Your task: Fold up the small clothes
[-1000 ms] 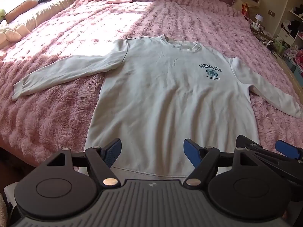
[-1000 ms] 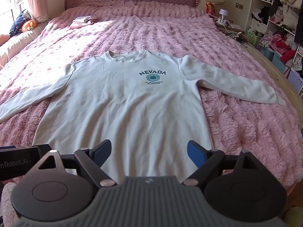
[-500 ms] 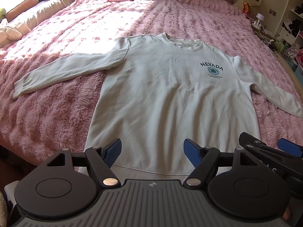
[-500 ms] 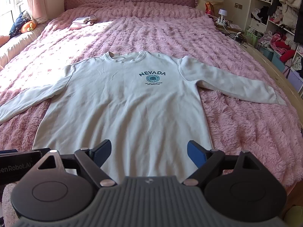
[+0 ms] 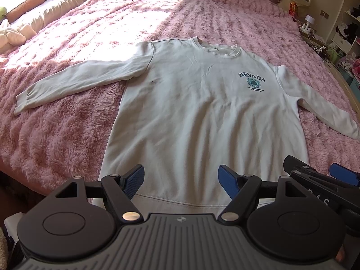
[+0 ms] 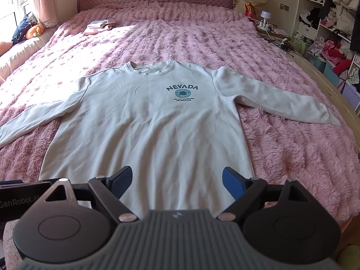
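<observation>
- The white sweatshirt (image 6: 144, 130) lies face up and flat on the pink bedspread (image 6: 292, 157), both sleeves spread out, collar away from the grippers
- The left gripper (image 5: 181, 180) hovers over the sweatshirt's hem, fingers wide apart, holding nothing
- The right gripper (image 6: 176, 181) hangs over the same hem, toward the sweatshirt's right corner, jaws equally wide and empty
- Folding looks not yet begun; this seems the approach to a first grasp
- Next likely calls for reaching to a sleeve or side edge and pinching only the cloth, not the fluffy pile beneath

White sweatshirt (image 5: 202, 117) flat, sleeves out
</observation>
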Demonstrator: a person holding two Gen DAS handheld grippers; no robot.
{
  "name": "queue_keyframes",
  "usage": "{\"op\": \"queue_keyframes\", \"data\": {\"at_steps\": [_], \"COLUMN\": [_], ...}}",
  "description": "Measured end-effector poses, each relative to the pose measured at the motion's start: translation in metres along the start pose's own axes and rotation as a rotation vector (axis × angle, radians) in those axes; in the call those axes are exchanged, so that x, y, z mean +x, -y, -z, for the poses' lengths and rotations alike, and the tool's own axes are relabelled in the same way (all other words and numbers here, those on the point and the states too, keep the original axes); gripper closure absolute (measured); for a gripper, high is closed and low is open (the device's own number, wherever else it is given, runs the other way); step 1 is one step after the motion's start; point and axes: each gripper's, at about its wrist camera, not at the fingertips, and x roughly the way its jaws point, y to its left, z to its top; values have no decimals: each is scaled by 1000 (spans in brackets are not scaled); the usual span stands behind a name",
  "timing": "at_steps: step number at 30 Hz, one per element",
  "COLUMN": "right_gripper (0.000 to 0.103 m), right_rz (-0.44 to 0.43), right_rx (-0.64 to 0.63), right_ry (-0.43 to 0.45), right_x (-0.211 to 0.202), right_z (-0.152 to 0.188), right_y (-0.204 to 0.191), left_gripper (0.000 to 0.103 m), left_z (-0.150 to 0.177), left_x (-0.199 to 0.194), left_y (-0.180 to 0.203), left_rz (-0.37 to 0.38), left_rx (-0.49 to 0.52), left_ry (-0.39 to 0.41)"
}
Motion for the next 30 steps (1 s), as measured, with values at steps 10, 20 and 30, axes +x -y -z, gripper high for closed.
{"op": "queue_keyframes", "data": {"at_steps": [10, 20, 30], "right_gripper": [20, 20, 20], "right_rz": [-3, -3, -3], "right_rx": [-1, 4, 5], "right_ry": [0, 3, 1], "right_x": [0, 0, 0], "right_z": [0, -3, -3], "right_y": [-3, -3, -1], "left_gripper": [16, 16, 16], "left_z": [0, 0, -2], "left_x": [0, 1, 1], "left_y": [0, 4, 6], "left_rz": [0, 2, 1], "left_rx": [0, 8, 10], "left_ry": [1, -3, -5]}}
